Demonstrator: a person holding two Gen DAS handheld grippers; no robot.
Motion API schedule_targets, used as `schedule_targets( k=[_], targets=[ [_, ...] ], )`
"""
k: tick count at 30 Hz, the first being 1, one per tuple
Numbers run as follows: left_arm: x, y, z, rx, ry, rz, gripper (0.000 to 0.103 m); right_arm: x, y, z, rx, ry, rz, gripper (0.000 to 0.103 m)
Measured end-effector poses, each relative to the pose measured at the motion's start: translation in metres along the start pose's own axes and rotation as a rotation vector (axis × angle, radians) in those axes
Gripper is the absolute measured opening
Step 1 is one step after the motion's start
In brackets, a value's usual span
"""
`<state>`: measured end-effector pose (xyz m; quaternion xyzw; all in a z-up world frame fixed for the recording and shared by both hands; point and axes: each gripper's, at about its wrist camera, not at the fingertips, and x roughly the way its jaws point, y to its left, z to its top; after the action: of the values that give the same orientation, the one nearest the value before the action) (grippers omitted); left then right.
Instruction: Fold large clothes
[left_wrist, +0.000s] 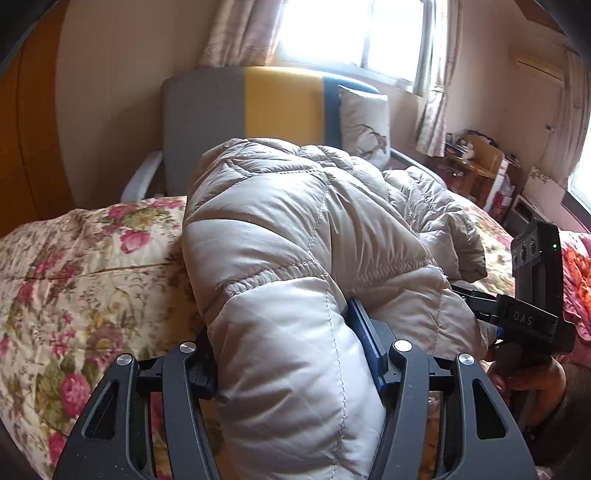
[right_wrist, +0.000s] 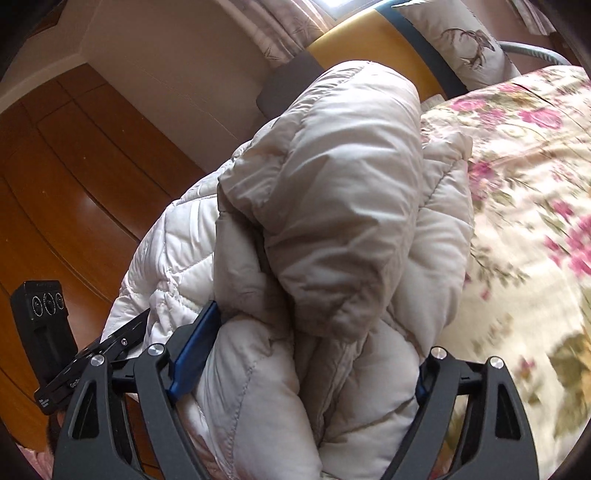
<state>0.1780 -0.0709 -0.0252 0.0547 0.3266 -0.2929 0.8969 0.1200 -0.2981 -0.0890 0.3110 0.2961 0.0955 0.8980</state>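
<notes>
Left wrist view: puffer jacket (left_wrist: 295, 229), beige quilted, sits right in front of the left gripper (left_wrist: 291, 354) & fills the gap btwn its fingers; jaws set fairly wide, clamped on a thick padded roll of the jacket, blue pad (left_wrist: 364, 339) pressed into the fabric on the right side; jacket bulk runs away from the camera toward the headboard (left_wrist: 236, 107), draped over the floral bedspread (left_wrist: 81, 258), long axis roughly front-to-back w/ the far end trailing right; right gripper (left_wrist: 476, 299) seen at the right edge, its tips against the jacket's lower edge, held in a hand (left_wrist: 517, 373). Right wrist view: same jacket bunched up btwn the right gripper's (right_wrist: 299, 373) fingers, jaws wide & gripping a thick fold; blue pad (right_wrist: 194, 354) presses the left side; jacket rises up & away toward the headboard (right_wrist: 354, 40), bedspread (right_wrist: 524, 192) to the right; left gripper (right_wrist: 122, 343) at lower left, touching the jacket.
</notes>
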Motion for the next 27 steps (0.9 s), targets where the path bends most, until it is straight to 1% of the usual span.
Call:
schedule_targets(
  k=[4,6,7,9,12,14,16,18,20,22,23,24,27],
  targets=[
    [0.025,0.018,0.008,0.001,0.012,0.068,0.057,0.035,0.003,0.014,-0.018,-0.012,-0.08,0.084],
    [0.045,0.023,0.011,0.006,0.04,0.117,0.058,0.051,0.004,0.02,-0.027,-0.007,-0.137,0.084],
    [0.055,0.025,0.009,-0.007,0.064,0.158,0.059,0.059,0.003,0.023,-0.033,-0.002,-0.169,0.085],
    [0.074,0.028,0.005,-0.021,0.093,0.199,0.064,0.068,0.004,0.021,-0.041,0.005,-0.207,0.09],
    [0.079,0.023,-0.005,-0.016,0.077,0.242,0.066,0.066,0.004,0.016,-0.033,0.007,-0.249,0.095],
    [0.075,0.02,-0.009,-0.019,0.06,0.249,0.068,0.064,0.005,0.022,-0.04,0.004,-0.294,0.1],
    [0.072,0.026,-0.011,-0.044,0.055,0.225,0.072,0.047,0.017,0.027,-0.064,-0.029,-0.345,0.1],
    [0.067,0.031,-0.011,-0.075,0.041,0.207,0.078,0.027,0.048,0.027,-0.129,-0.114,-0.354,0.1],
    [0.064,0.031,-0.012,-0.096,0.036,0.195,0.078,0.012,0.076,0.036,-0.215,-0.208,-0.347,0.101],
    [0.063,0.031,-0.012,-0.104,0.03,0.192,0.079,0.012,0.105,0.055,-0.306,-0.26,-0.34,0.101],
    [0.062,0.028,-0.012,-0.104,0.031,0.194,0.079,0.017,0.112,0.08,-0.341,-0.259,-0.327,0.101],
    [0.062,0.027,-0.012,-0.103,0.033,0.196,0.079,0.026,0.122,0.095,-0.377,-0.246,-0.32,0.101],
    [0.063,0.027,-0.011,-0.1,0.041,0.2,0.079,0.07,0.157,0.123,-0.494,-0.179,-0.322,0.101]
  ],
)
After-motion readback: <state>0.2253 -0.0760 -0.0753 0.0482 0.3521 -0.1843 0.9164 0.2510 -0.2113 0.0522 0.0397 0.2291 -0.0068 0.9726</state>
